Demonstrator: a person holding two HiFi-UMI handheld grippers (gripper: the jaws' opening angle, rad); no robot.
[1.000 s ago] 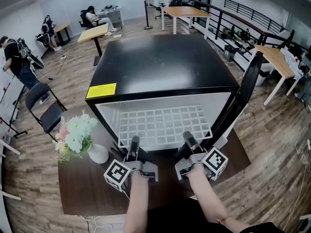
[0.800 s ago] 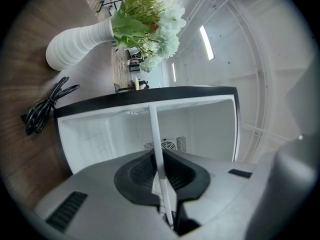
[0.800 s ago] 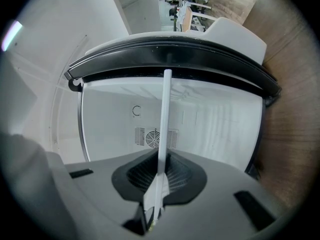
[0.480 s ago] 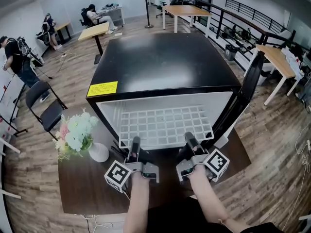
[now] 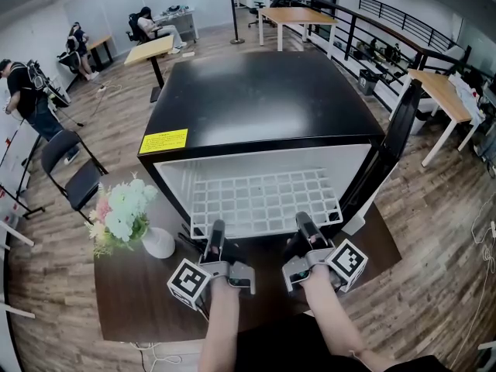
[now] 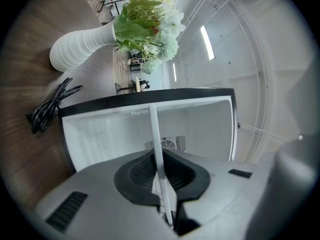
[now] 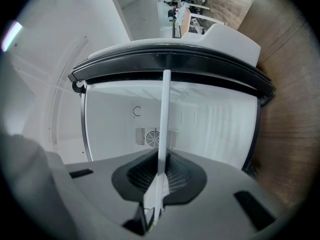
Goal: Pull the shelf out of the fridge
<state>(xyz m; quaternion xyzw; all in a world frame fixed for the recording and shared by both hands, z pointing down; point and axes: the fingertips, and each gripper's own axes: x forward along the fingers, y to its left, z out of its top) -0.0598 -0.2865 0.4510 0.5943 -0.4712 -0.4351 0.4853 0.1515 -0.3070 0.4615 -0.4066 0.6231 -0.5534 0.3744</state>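
A black mini fridge (image 5: 263, 103) stands on the dark table with its front open toward me. A white wire shelf (image 5: 263, 200) sticks partway out of the opening. My left gripper (image 5: 215, 232) is shut on the shelf's front edge near its left end. My right gripper (image 5: 304, 225) is shut on the same edge near its right end. In the left gripper view the shelf (image 6: 155, 134) shows edge-on as a white bar pinched between the pads of the left gripper (image 6: 163, 179). The right gripper view shows the shelf (image 7: 164, 119) clamped the same way by the right gripper (image 7: 159, 181), with the white fridge interior behind.
The fridge door (image 5: 391, 146) hangs open at the right. A white vase of flowers (image 5: 128, 219) stands on the table (image 5: 139, 301) left of the fridge, with a coiled black cable (image 6: 50, 106) beside it. A black chair (image 5: 74, 173) and people are at the far left.
Both grippers have drawn back slightly toward me, and the shelf has come a little farther out of the fridge with them.
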